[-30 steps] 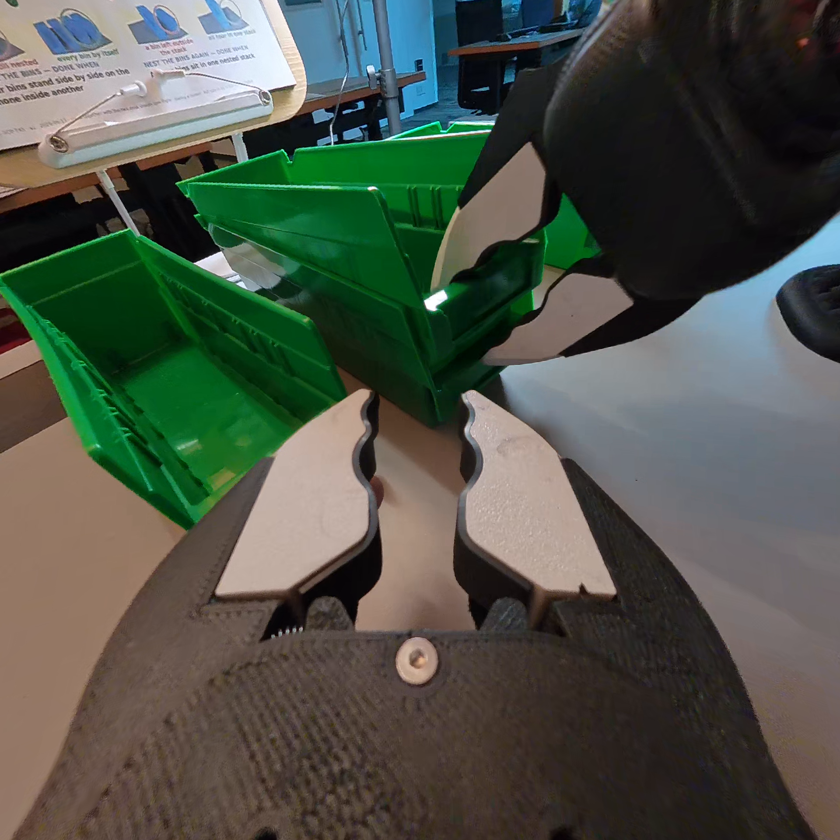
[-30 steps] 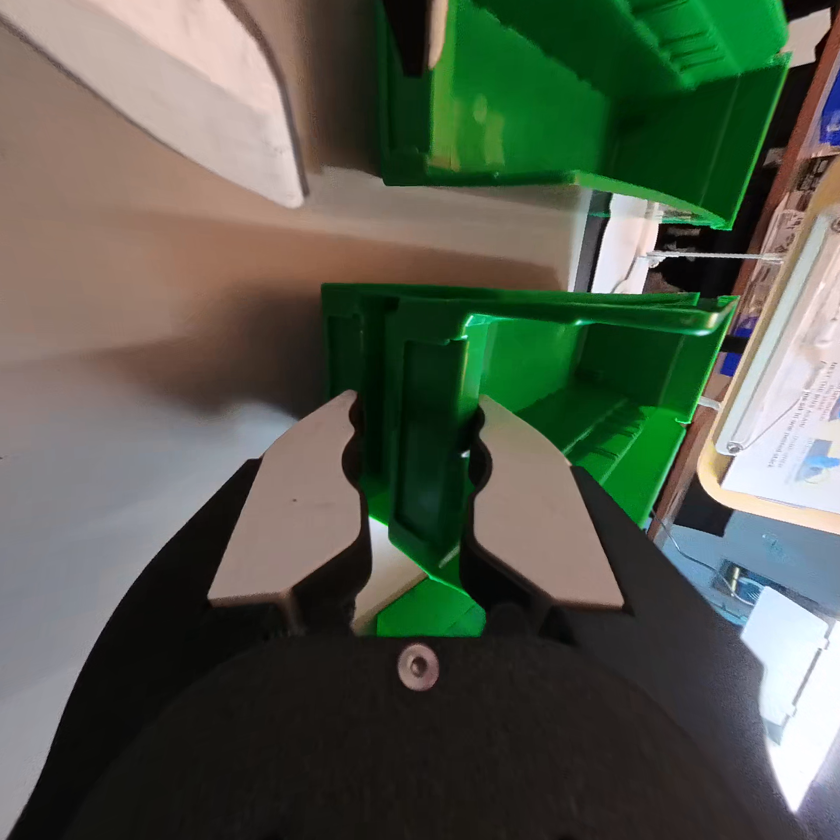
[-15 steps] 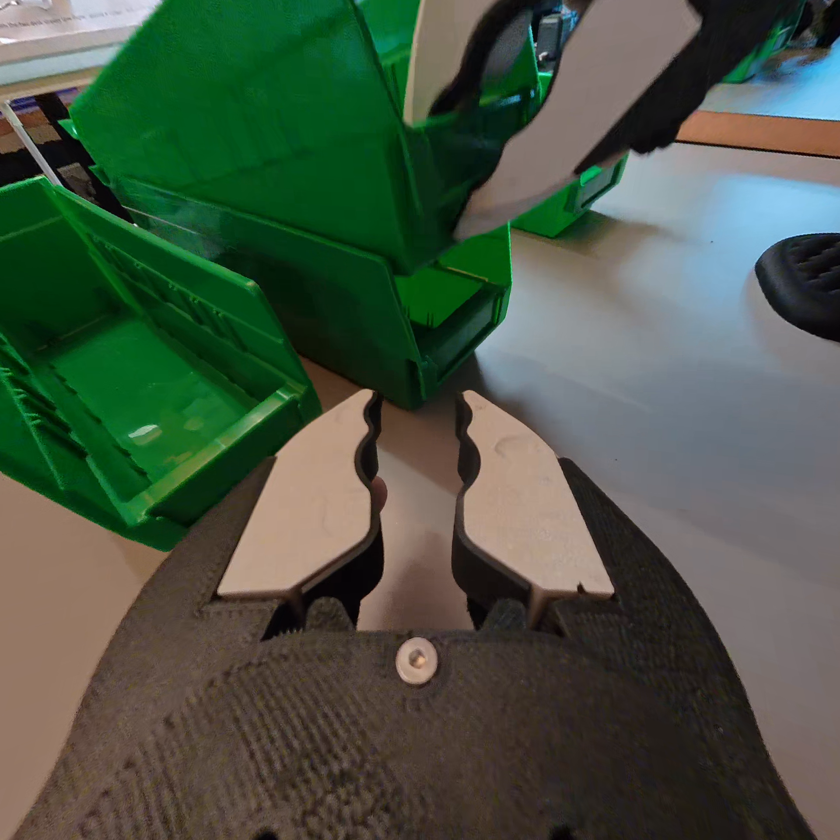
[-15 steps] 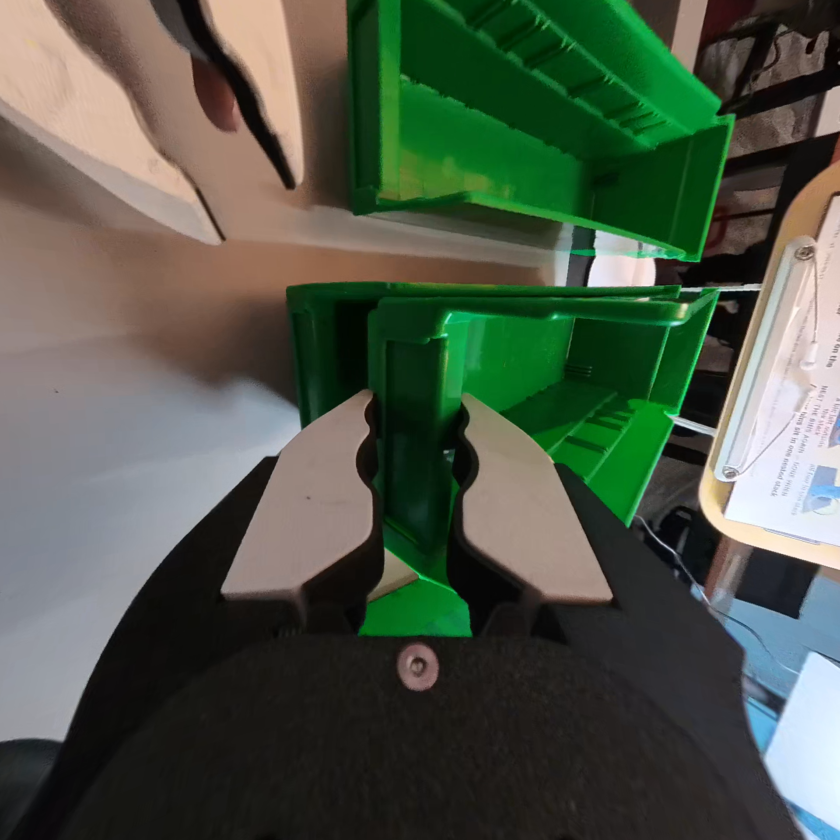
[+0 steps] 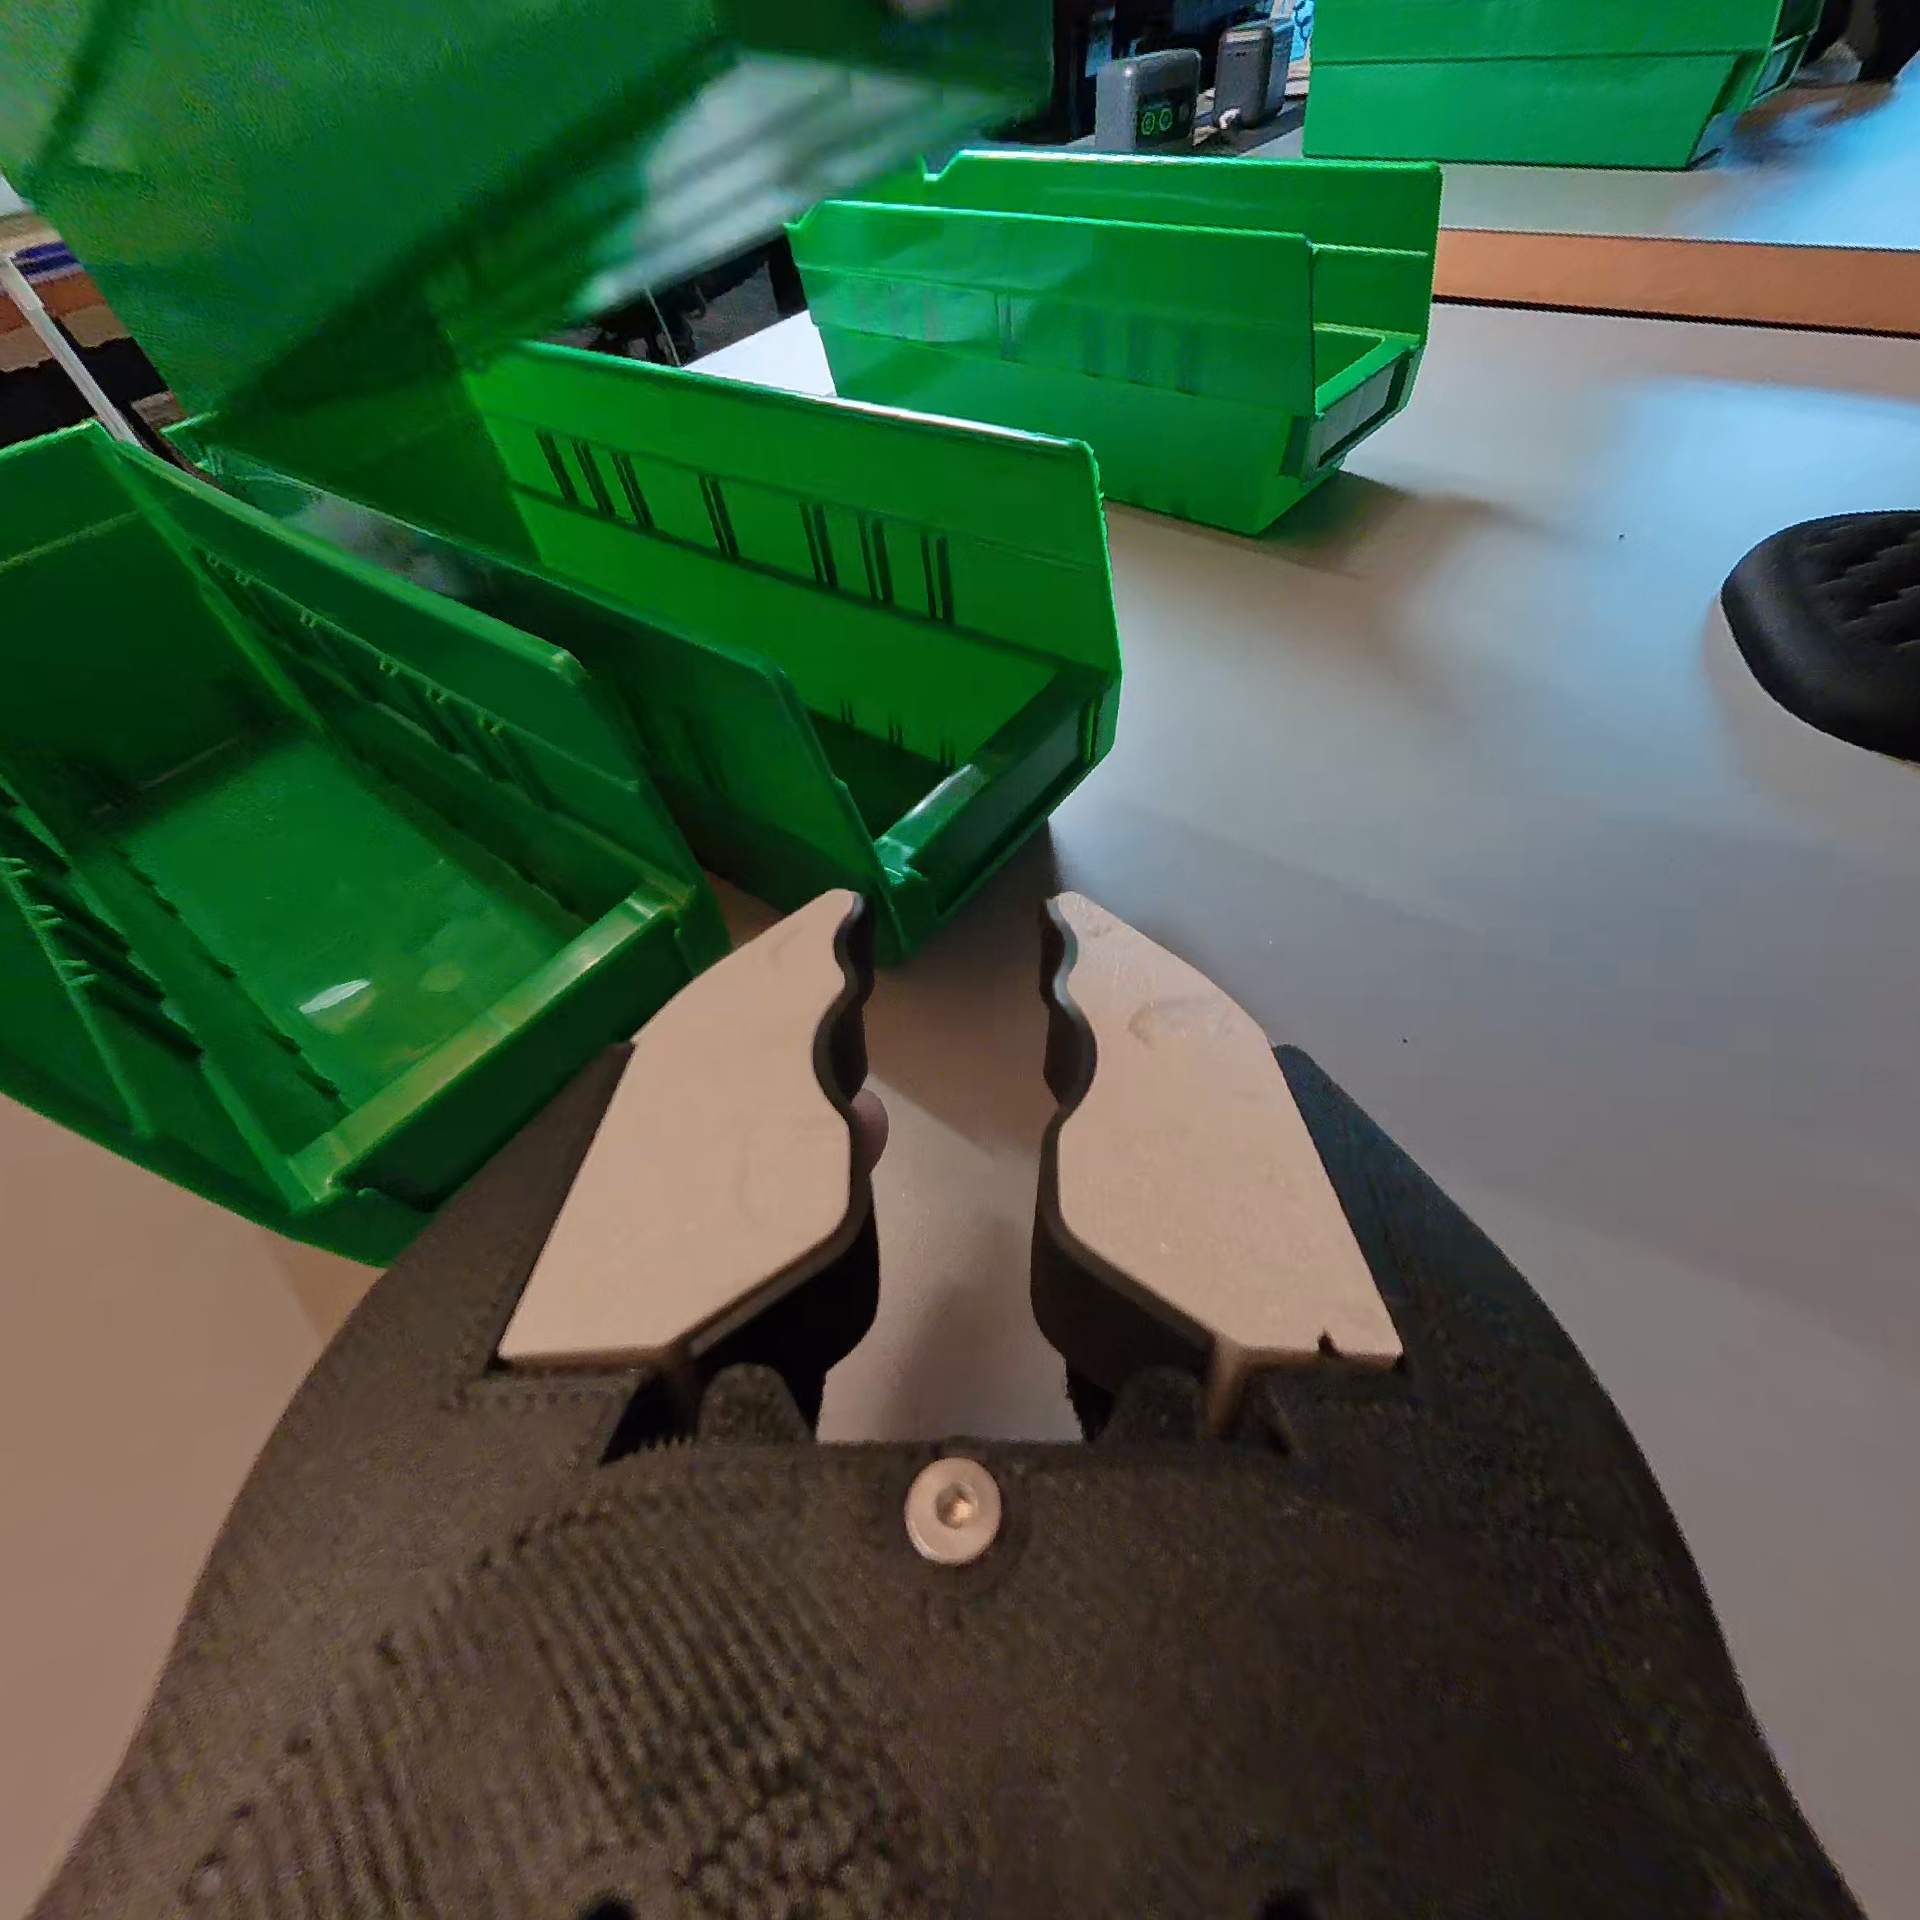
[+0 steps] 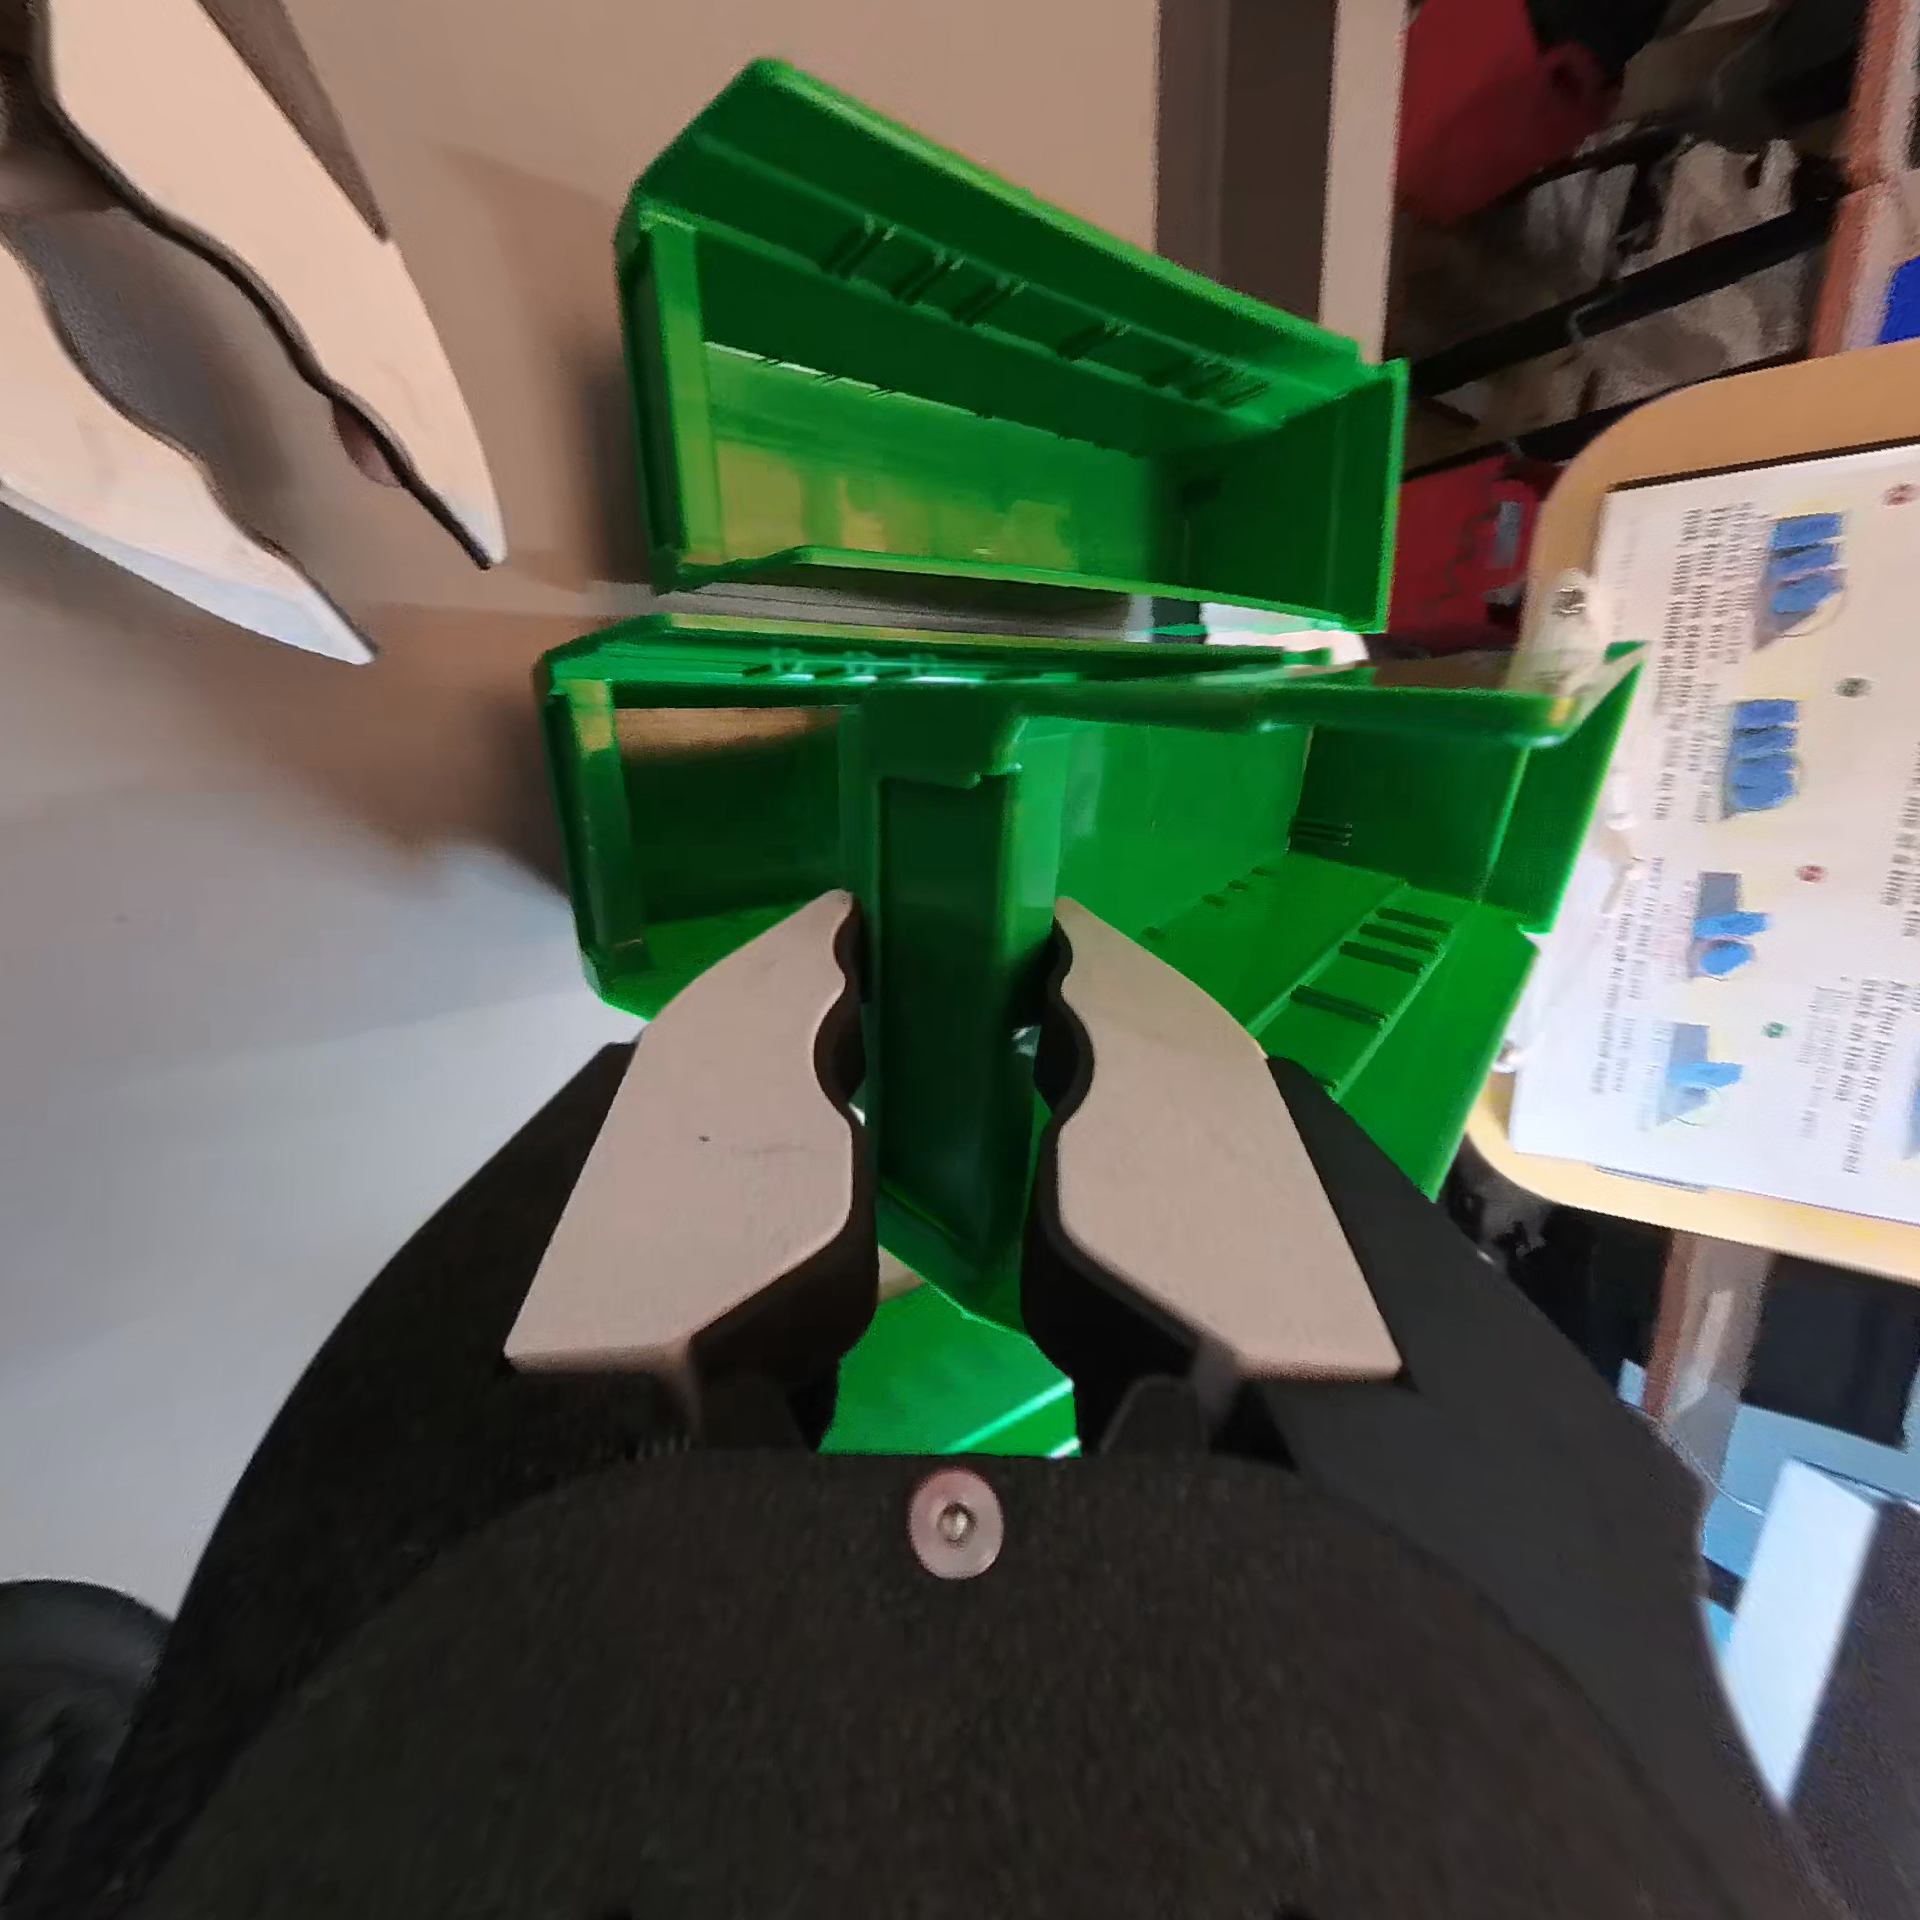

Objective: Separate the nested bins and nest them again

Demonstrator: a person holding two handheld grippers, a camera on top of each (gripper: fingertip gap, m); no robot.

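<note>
My right gripper (image 6: 951,925) is shut on the front lip of a green bin (image 6: 1351,914) and holds it tilted in the air. This lifted bin shows blurred at the top left of the left wrist view (image 5: 364,156). Below it a second green bin (image 5: 831,665) rests on the table and appears in the right wrist view (image 6: 592,831). A third green bin (image 5: 312,935) lies beside it on the left, also in the right wrist view (image 6: 935,416). My left gripper (image 5: 951,914) is open and empty, just in front of the second bin's front corner; it also shows in the right wrist view (image 6: 421,603).
More green bins (image 5: 1122,332) stand farther back on the grey table (image 5: 1455,935), with another stack (image 5: 1538,83) beyond. A black textured object (image 5: 1829,644) sits at the right edge. An instruction sheet on a board (image 6: 1714,831) stands behind the bins. The gap from one gripper's tips to the other's is roughly 15 cm. From either gripper's tips it is about 30 cm to the black textured object (image 5: 1829,644). It is also in sight in the right wrist view (image 6: 64,1670).
My right gripper has closed on the top bin's front lip and lifted it out of the bin beneath. My left gripper stays open and has shifted slightly.
</note>
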